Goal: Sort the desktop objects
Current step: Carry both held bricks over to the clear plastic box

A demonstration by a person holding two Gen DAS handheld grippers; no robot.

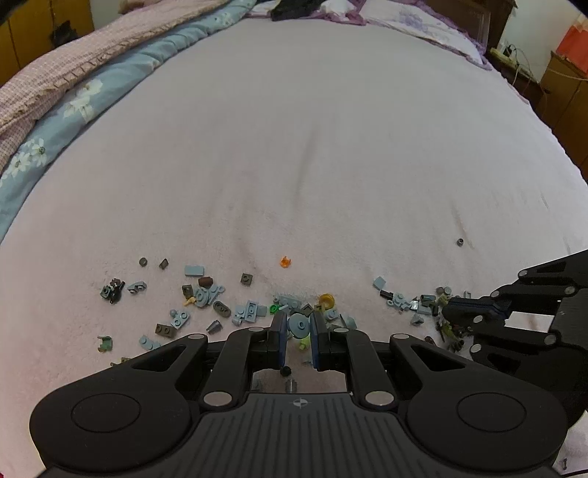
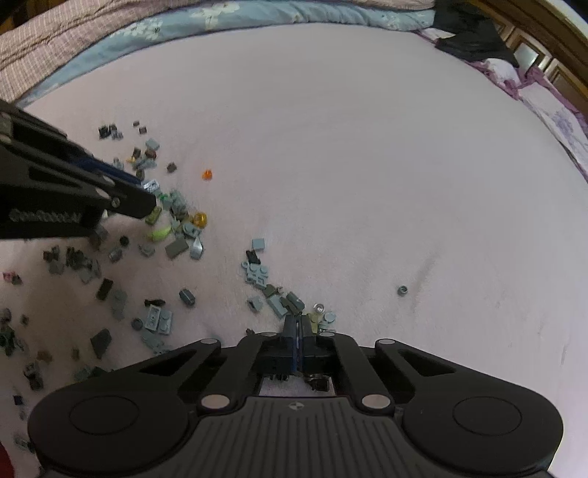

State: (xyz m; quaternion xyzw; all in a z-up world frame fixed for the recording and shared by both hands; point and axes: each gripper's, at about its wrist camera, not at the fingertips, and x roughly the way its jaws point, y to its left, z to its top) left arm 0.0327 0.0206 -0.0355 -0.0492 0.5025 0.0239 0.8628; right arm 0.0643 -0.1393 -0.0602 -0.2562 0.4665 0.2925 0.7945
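Note:
Many small building-toy pieces, mostly grey-blue and dark, lie scattered on a pale pink bedsheet (image 1: 294,147). My left gripper (image 1: 298,317) points down into the middle cluster, its blue pads pressed on either side of a light blue round piece (image 1: 298,327). The right wrist view shows that gripper (image 2: 150,206) at the left, over the same cluster. My right gripper (image 2: 298,321) is shut, pads together with nothing seen between them, at the edge of a smaller pile (image 2: 279,298). It enters the left wrist view from the right edge (image 1: 450,312).
An orange piece (image 1: 285,261), a clear yellow ring (image 1: 326,299) and a lone grey stud (image 1: 459,242) lie apart from the piles. A blue floral quilt (image 1: 73,106) and pink checked blanket (image 1: 55,70) border the sheet. Pillows (image 1: 422,18) and a dark garment (image 1: 294,9) lie at the far end.

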